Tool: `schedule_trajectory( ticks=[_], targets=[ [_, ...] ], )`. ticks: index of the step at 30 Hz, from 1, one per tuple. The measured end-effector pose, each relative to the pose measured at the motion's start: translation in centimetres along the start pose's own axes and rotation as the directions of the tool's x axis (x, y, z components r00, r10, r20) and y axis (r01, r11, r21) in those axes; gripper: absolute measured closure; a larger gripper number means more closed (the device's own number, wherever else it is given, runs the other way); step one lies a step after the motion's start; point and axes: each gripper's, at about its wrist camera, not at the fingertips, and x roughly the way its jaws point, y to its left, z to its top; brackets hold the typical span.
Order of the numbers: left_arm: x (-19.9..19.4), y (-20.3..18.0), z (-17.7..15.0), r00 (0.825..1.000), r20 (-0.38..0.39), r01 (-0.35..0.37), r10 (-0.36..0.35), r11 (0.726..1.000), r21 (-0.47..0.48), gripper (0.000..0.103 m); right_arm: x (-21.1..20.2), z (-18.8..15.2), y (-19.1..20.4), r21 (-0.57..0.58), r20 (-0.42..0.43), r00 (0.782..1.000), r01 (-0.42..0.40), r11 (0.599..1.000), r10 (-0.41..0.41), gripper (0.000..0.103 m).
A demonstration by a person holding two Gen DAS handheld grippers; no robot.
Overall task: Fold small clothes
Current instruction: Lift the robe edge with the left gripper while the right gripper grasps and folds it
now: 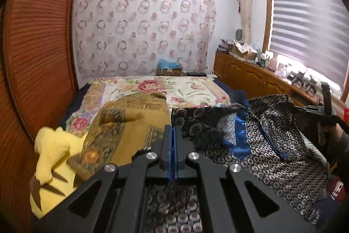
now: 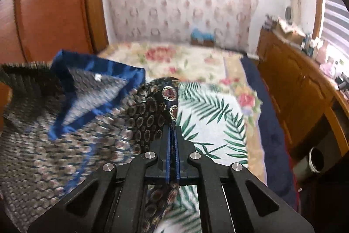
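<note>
The dark scarf (image 2: 150, 115), black with round medallions and a blue border (image 2: 102, 71), lies across the near end of the bed (image 2: 196, 58). One edge is pinched in the right tool (image 2: 173, 123), whose jaws are clenched on the cloth; fabric runs between them and hangs below. The scarf looks lifted, draping left from the grip, with a corner turned back to show the paler reverse.

The left tool (image 1: 173, 130) is clenched too, and from its view I cannot tell whether cloth is caught in it; patterned fabric shows underneath. Ahead of it a folded mustard scarf (image 1: 130, 121) sits on the bed beside a yellow plush toy (image 1: 54, 152). To the right, the dark scarf (image 1: 272, 137) is bunched under the person's hand (image 1: 327, 130) with the right tool.

This looks like the start of a fold: the scarf is still crumpled, so it wants spreading first. To do it well, I would:

- keep the right grip firm and raise the edge until the cloth hangs free of wrinkles
- take the matching corner on the same edge with the left tool, so both hold one straight hem
- lay it flat on a bare part of the bed, away from the mustard scarf
- bring border to border, checking that the blue edges meet

The cloth looks slippery, so a shallow pinch may slide out.
</note>
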Motion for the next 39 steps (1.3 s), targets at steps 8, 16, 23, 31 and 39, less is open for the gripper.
schedule_trajectory(
  ticks=[8, 16, 23, 31, 39],
  targets=[
    [-5.2, 1.8, -4.4, 0.999, 0.03, -0.016, 0.018, 0.998, -0.068, 0.103, -9.1, -3.1, -0.1, 0.019, 0.124, 0.992, -0.024, 1.0, 0.022, 0.103],
    [-8.3, 0.5, -6.8, 0.999, 0.041, -0.011, 0.014, 0.997, -0.072, 0.103, -14.8, -6.9, -0.3, 0.035, 0.116, 0.993, -0.037, 0.999, 0.032, 0.103],
    [-8.0, 0.1, -7.9, 1.0, 0.003, -0.027, 0.027, 0.997, -0.073, 0.103, -14.3, -7.3, 0.4, -0.001, 0.079, 0.997, -0.011, 1.0, 0.011, 0.103],
    [-7.2, -0.6, -8.5, 0.999, -0.018, -0.031, 0.03, 0.998, -0.053, 0.103, -8.8, -6.7, 1.4, 0.029, 0.0, 1.0, -0.002, 1.0, 0.002, 0.056],
    [-6.3, -0.7, -9.2, 0.999, -0.034, -0.026, 0.025, 0.998, -0.054, 0.103, -4.5, -7.0, -1.3, 0.173, -0.103, 0.994, 0.038, 0.984, -0.02, 0.056]
  ],
)
